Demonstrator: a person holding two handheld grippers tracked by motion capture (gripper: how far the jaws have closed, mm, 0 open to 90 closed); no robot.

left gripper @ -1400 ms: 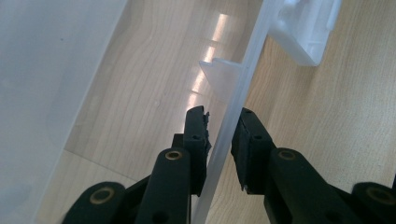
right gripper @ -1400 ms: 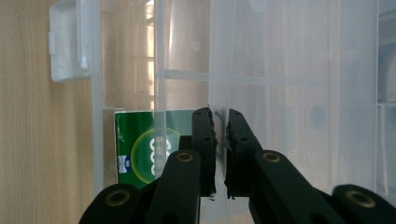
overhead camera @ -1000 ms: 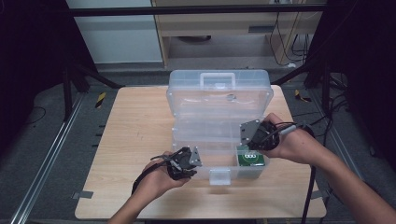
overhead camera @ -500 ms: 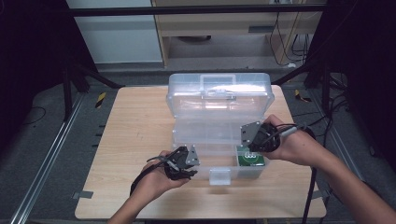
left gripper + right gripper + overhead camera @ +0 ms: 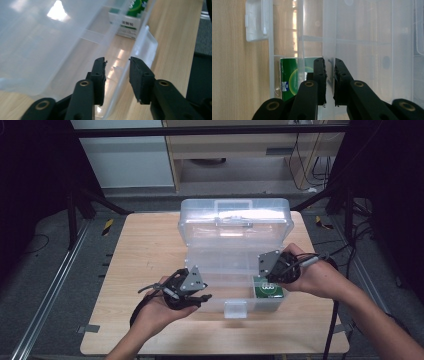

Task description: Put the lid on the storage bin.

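Note:
A clear plastic box (image 5: 220,302) stands on the wooden table with its lid (image 5: 235,220) raised at the back. A green carton (image 5: 269,288) lies in its front right corner, also seen as the green carton (image 5: 289,77) and the carton (image 5: 127,22). My right gripper (image 5: 270,270) reaches in from the box's right end; in the right gripper view the right gripper (image 5: 329,62) is shut on a clear inner wall (image 5: 329,37). My left gripper (image 5: 204,297) sits at the front left, and in its own view the left gripper (image 5: 117,62) is open astride the front wall's rim.
The box's front latch (image 5: 235,309) hangs at the middle of the front wall. The wooden table (image 5: 145,250) has bare room left of the box. A metal rail (image 5: 55,285) runs along the floor at left, and cables trail from both grippers.

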